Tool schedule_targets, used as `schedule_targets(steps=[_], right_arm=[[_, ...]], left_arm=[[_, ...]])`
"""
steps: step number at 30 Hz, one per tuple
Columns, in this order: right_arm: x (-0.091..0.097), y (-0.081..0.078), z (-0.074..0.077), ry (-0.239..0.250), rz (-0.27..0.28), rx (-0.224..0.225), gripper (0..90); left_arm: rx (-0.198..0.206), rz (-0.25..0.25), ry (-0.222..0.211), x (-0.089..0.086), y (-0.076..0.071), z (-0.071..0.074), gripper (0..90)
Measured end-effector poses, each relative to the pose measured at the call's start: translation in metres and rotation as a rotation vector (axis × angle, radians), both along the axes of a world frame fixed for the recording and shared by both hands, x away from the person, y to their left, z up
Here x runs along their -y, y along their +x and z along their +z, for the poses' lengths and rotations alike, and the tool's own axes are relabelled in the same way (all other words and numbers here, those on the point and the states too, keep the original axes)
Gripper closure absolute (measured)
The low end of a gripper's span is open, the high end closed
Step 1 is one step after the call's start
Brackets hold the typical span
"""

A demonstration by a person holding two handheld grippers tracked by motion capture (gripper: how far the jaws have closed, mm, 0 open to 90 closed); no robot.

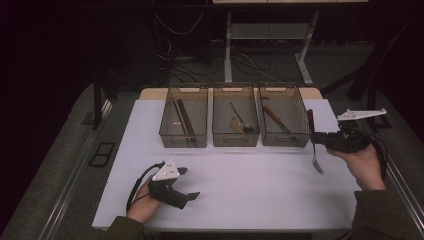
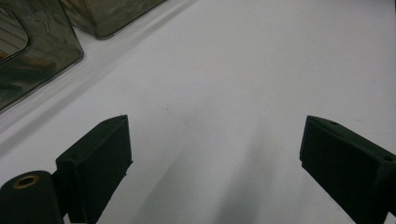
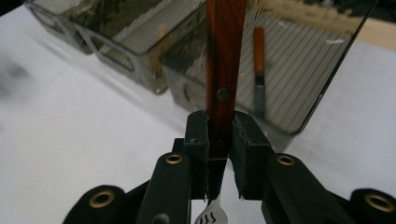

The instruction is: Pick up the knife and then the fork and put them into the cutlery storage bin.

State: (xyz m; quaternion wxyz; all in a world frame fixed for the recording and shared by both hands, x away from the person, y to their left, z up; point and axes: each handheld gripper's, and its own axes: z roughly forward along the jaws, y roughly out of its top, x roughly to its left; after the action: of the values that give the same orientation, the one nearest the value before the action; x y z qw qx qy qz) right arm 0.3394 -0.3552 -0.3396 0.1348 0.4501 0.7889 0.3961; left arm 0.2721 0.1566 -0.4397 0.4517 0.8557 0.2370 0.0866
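The fork point(image 1: 314, 145) hangs in the air beside the right end of the worktop point(image 1: 240, 200), clamped by its wooden handle in the right hand-held gripper point(image 1: 315, 137), with the tines pointing down and the handle rising past the jaws. In the right gripper view the jaws press on both sides of the handle point(image 3: 224, 70), just below its rivet. The step in hand looks like sorting cutlery: the fork is picked up and carried, not yet put away.

Just beside it stands the right bin point(image 1: 283, 121), one of three clear bins in a row; a knife point(image 1: 274, 118) with a similar wooden handle lies in it. The middle bin point(image 1: 236, 121) holds a spoon point(image 1: 240, 120) and the left bin point(image 1: 184, 123) a pair of chopsticks point(image 1: 182, 120). Which bin is meant for the fork I cannot tell. The next move calls for lifting the fork above the bin wall, then tilting it flat so it lowers inside; the near wall stands in the way of a straight sideways move.

The left hand-held gripper point(image 1: 187, 184) rests on the worktop well apart, its jaws wide and holding nothing.
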Motion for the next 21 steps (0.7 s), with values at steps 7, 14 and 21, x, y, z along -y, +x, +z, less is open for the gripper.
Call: schedule_targets(steps=[7,14,21], right_arm=[[-0.008,0.024,0.024,-0.023,-0.03,0.041,77.4],[-0.015,0.046,0.039,-0.037,-0.054,0.063,77.4],[-0.019,0.066,0.048,-0.041,-0.088,0.079,77.4]], left_arm=[[0.0,0.0,0.0,0.0,0.0,0.0,8.6],[0.0,-0.002,-0.003,0.0,0.0,0.0,8.6],[-0.001,0.001,-0.009,0.0,0.0,0.0,8.6]])
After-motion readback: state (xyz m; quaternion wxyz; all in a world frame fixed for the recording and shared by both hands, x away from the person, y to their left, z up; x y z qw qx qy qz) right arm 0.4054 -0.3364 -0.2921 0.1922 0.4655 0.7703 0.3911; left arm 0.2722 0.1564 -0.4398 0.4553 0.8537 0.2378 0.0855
